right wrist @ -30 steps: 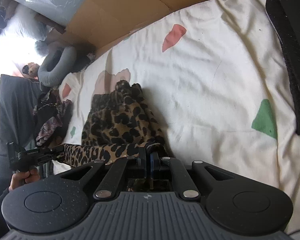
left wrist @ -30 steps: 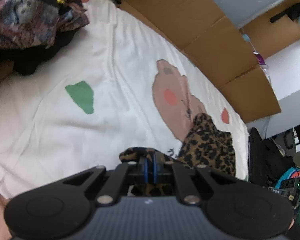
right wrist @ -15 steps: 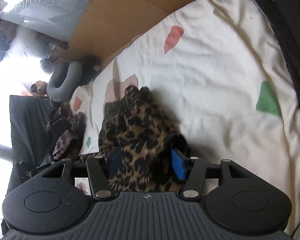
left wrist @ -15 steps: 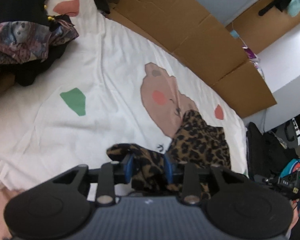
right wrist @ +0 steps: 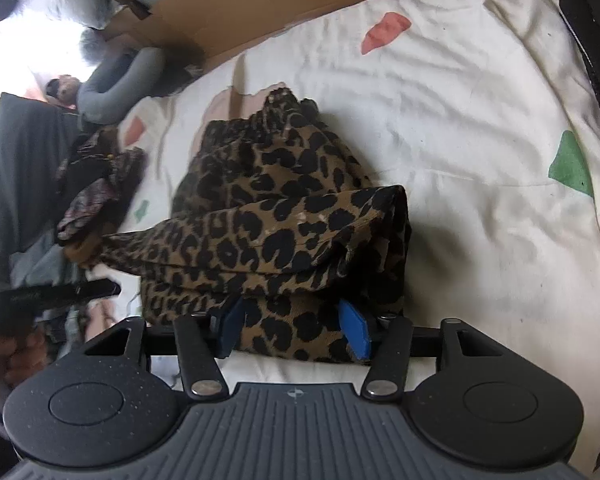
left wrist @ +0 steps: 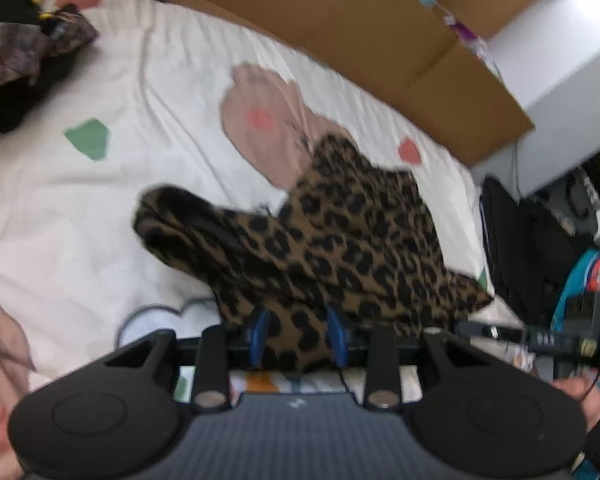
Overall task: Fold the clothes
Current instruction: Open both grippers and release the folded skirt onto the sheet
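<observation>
A leopard-print garment lies bunched on the white patterned bed sheet, with one layer folded over on top. In the left wrist view my left gripper is open, and the near edge of the cloth lies loose between its blue pads. From the right wrist the same garment shows a folded flap across its top. My right gripper is open too, its pads spread to either side of the garment's near edge. Neither gripper pinches the cloth.
A pile of dark and patterned clothes sits at the far left of the bed. Cardboard lines the bed's far side. A black item lies along the right edge, and a grey neck pillow at the back.
Both grippers were shut on the leopard garment a second ago and have since opened. The cloth has dropped onto the bed in a folded heap, and both grippers have drawn back slightly.
</observation>
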Demonstrator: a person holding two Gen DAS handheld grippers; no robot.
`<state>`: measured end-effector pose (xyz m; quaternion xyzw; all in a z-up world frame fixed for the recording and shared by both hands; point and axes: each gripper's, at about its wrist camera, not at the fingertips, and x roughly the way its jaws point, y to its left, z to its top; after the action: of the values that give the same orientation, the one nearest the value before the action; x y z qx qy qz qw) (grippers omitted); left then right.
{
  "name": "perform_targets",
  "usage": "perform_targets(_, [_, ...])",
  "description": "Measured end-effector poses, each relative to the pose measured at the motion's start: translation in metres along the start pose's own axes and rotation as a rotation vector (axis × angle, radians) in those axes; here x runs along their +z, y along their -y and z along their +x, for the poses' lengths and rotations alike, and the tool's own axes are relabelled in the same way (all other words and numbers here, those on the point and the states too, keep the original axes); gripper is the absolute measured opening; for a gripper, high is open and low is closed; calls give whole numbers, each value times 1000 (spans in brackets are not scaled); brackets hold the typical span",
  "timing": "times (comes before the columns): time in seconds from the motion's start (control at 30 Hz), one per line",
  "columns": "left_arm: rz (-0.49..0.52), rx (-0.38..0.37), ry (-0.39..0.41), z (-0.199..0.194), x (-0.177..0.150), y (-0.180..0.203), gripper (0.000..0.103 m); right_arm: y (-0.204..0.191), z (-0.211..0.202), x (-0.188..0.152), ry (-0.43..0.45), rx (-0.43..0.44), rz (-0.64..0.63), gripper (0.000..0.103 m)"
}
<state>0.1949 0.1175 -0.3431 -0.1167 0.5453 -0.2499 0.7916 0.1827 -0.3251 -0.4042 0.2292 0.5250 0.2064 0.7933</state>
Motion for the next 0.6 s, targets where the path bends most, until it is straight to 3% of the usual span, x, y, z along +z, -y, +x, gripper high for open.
perform_targets(0.2, [96,36,-13,17,-5,22,34,-12,9,-9,-10,-73,-73,54])
perform_targets(0.6, [213,75,-46,50,-17,46,34,-23,22,-5,10,-154,-80,53])
